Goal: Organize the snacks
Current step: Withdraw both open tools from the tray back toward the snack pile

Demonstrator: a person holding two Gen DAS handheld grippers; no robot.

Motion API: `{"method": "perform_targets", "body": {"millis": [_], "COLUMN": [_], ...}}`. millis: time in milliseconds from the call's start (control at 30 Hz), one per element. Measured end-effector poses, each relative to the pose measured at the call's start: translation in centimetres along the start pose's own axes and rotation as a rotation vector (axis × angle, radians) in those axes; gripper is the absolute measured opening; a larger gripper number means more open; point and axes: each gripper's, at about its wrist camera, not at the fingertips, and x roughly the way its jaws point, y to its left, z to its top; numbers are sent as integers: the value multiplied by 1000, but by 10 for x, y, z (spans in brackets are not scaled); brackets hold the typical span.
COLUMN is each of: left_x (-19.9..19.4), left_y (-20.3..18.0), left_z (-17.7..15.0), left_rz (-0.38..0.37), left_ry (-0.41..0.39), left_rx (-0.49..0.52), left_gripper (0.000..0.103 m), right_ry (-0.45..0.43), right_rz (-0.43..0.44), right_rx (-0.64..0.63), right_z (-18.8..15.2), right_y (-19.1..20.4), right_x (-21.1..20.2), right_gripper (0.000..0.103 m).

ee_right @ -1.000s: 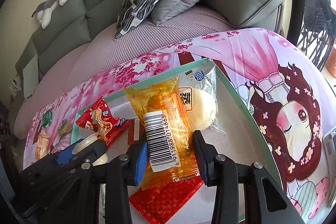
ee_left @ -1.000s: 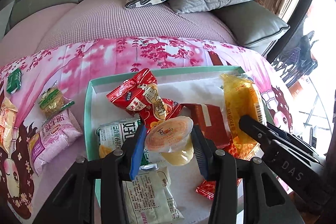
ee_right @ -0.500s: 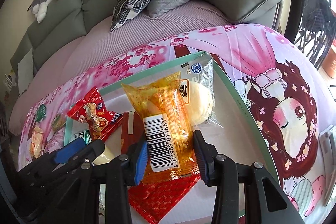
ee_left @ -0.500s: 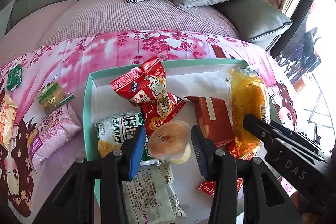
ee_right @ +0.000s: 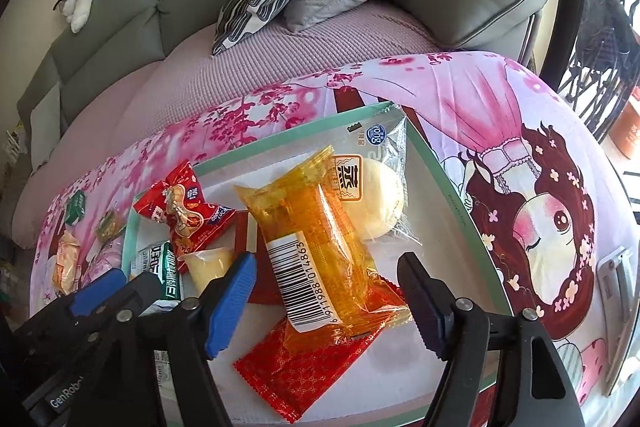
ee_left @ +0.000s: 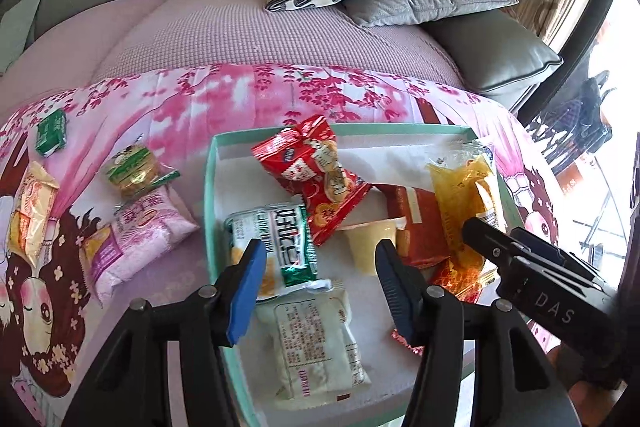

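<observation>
A teal-rimmed tray on the pink cloth holds several snacks. My left gripper is over the tray, jaws opening, with nothing pressed between the blue pads. A yellow jelly cup lies on its side just inside the right finger. My right gripper also has its jaws opening. An orange packet with a barcode lies between them on the tray, and the pads stand clear of it. It rests over a red sachet and beside a wrapped bun.
Red, green-white and white packets also fill the tray. Left of it on the cloth lie a pink packet, a green-gold snack, a small green box and a yellow packet. Sofa cushions sit behind.
Both grippers have opened. The left one let go of the jelly cup, which now lies in the tray. The right one released the orange packet, which stays where it lay.
</observation>
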Motion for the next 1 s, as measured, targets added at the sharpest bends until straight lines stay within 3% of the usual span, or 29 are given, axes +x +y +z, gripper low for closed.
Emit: {"method": "perform_targets", "body": {"millis": [200, 300, 667, 733, 800, 1000], "left_x": [-8, -12, -20, -18, -17, -16], "left_y": [20, 30, 56, 58, 59, 58], "left_z": [-2, -4, -1, -2, -3, -5], "left_rz": [34, 47, 80, 87, 102, 141], "left_ry": [-23, -40, -87, -89, -94, -110], "left_rx": [-35, -59, -118, -124, -121, -105], "left_gripper": [67, 75, 76, 78, 98, 100], "right_ry": [-3, 1, 14, 12, 1, -8], "right_rz": [4, 2, -18, -19, -22, -30], "right_rx": [-27, -26, -29, -27, -29, -34], "right_z": [0, 0, -2, -2, -2, -3], "right_y": [8, 9, 11, 10, 10, 9], "right_x": [1, 1, 2, 2, 1, 0], "right_gripper": [93, 93, 93, 99, 103, 103]}}
